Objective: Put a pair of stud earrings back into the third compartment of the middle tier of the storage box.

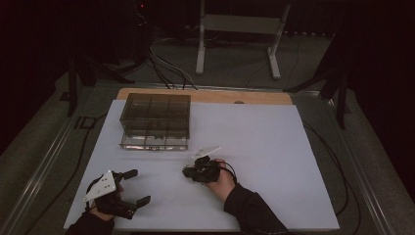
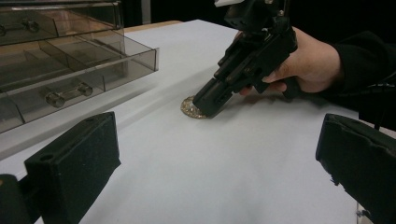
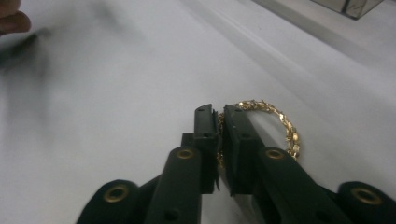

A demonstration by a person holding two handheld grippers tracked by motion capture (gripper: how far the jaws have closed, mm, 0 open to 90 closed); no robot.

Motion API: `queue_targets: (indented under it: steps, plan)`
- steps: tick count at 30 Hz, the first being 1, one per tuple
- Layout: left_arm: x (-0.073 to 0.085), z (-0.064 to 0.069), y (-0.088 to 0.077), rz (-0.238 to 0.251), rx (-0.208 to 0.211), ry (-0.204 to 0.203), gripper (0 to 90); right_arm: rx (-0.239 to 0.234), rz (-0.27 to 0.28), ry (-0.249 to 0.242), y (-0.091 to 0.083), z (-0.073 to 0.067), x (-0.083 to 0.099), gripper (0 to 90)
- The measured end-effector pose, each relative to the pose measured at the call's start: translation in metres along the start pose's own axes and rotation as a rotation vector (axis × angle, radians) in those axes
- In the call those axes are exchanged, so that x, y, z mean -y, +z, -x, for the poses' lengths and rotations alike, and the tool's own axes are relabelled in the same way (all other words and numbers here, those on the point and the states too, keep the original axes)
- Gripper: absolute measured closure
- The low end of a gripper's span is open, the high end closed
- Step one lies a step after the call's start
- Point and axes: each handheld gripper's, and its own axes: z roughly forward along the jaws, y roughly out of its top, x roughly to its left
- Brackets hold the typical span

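Right gripper (image 3: pixel 219 140) clamped on gold chain-link bracelet (image 3: pixel 285 126), flat on table; left gripper (image 1: pixel 131 187) apart.

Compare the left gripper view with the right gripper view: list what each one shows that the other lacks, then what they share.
Left gripper view alone: the left claw's two black jaws wide apart, the right claw seen from outside with the hand holding it, and the smoky clear drawer organizer's compartments with one drawer pulled out.

Right gripper view alone: the right claw's jaws closed on a link of the gold bracelet, with its chain detail legible.

Both: the white table surface, the bracelet lying on it, and some part of the organizer.
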Motion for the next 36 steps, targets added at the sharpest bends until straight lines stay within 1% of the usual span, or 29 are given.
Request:
queue_targets:
  steps: [7, 14, 17, 18, 24, 28, 36]
  plan:
    - [0.000, 0.000, 0.000, -0.003, 0.001, 0.000, 0.6, 0.001, 0.002, -0.008, -0.002, -0.001, -0.001, 85.2]
    - [0.000, 0.000, 0.000, -0.004, 0.002, -0.001, 0.6, 0.010, 0.023, 0.000, -0.010, -0.001, -0.003, 85.3]
    - [0.000, 0.000, 0.000, 0.000, 0.002, 0.000, 0.6, 0.010, 0.031, -0.004, -0.014, -0.001, -0.005, 85.3]
    - [0.000, 0.000, 0.000, -0.004, 0.003, 0.002, 0.6, 0.008, 0.044, -0.011, -0.019, -0.003, -0.009, 85.3]
    - [0.000, 0.000, 0.001, -0.003, 0.004, 0.002, 0.6, 0.004, 0.070, -0.024, -0.030, -0.006, -0.019, 85.3]
    - [0.000, 0.000, 0.001, -0.002, 0.006, -0.001, 0.6, 0.000, 0.079, -0.036, -0.035, -0.006, -0.027, 85.3]
    - [0.001, 0.000, 0.001, -0.004, 0.006, 0.000, 0.6, 0.010, 0.099, -0.073, -0.044, -0.008, -0.047, 85.3]
